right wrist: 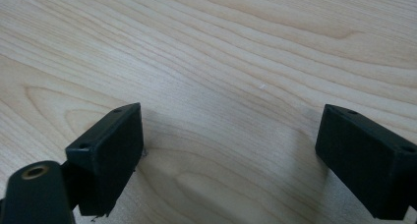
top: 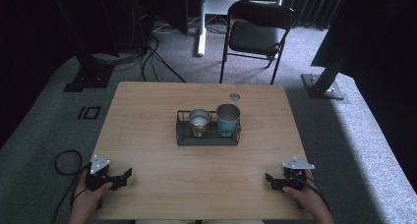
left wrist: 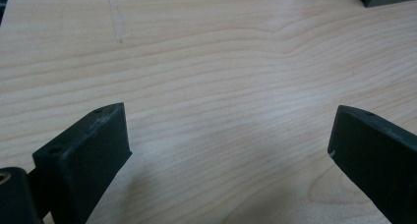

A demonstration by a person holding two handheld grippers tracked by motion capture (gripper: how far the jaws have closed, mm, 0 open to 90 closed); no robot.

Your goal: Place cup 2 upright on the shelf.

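Cups sit side by side in a wire basket [top: 208,135] mid-tabletop: a silver cup [top: 199,120] and a teal cup [top: 228,118]. Left hand-held gripper [top: 127,175] and right hand-held gripper [top: 268,178] rest by the near corners, jaws spread, holding nothing.

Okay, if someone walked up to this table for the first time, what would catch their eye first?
Most likely the dark wire basket in the middle of the wooden table, holding two cups side by side: a silver metal cup on the left and a teal cup on the right. Next, the left gripper and right gripper near the table's front corners, both open with nothing between their jaws. Behind the table stands an empty black folding chair.
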